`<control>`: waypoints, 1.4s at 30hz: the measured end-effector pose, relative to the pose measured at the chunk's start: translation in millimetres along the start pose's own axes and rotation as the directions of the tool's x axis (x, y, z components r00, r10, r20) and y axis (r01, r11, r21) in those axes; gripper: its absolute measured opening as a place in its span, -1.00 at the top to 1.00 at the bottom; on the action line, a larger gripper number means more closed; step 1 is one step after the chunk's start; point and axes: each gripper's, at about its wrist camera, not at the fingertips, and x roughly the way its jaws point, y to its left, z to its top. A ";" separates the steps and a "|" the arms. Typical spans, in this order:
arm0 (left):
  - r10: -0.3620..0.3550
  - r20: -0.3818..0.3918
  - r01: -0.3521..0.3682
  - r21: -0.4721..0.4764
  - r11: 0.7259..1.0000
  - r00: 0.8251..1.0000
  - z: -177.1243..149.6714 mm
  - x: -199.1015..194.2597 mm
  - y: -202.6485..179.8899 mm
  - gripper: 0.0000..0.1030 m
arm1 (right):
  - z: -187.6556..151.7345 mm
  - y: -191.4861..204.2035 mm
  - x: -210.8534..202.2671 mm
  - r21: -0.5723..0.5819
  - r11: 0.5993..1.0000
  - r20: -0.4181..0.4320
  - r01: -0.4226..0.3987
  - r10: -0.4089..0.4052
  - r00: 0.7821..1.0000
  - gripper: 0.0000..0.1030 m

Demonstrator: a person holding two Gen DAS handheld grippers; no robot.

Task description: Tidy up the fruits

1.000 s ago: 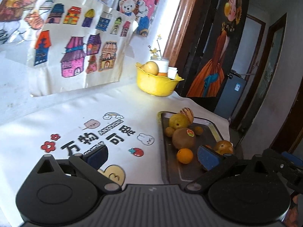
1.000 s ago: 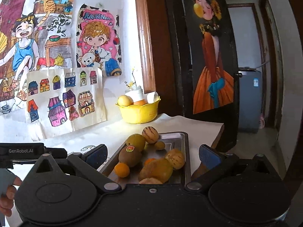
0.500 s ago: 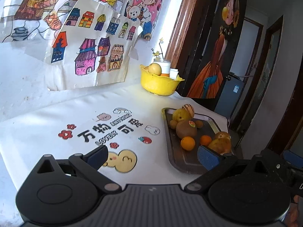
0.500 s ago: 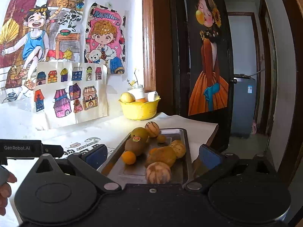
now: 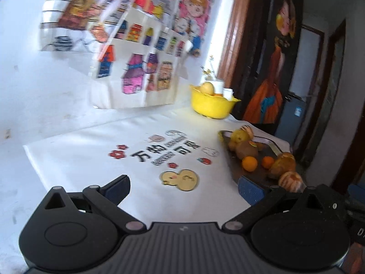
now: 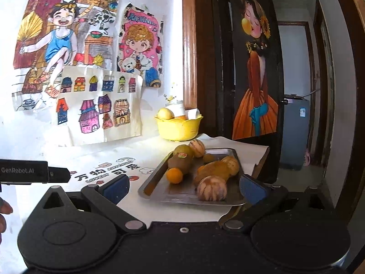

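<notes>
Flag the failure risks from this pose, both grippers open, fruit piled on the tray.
1. The metal tray sits close to the table's right edge; a sideways push could slide it off.
2. The fruits are round and packed touching: grabbing the striped fruit at the near end may roll the small orange or its neighbours.
3. The yellow bowl already holds items, so added fruit might spill.

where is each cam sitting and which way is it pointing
Left wrist: on the left gripper, jaws open, above the printed tablecloth, facing the drawings wall; tray at right.
Right wrist: on the right gripper, jaws open, facing the metal tray of fruit; the person's fingertips show at left.
Shared: tray, yellow bowl, small orange, door painting.
</notes>
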 end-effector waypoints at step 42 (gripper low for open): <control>0.053 0.047 -0.057 0.089 0.994 0.998 -33.4 -13.9 42.9 -0.99 | -46.8 36.0 -1.9 -0.075 0.996 0.059 -0.043 0.048 0.997 -0.99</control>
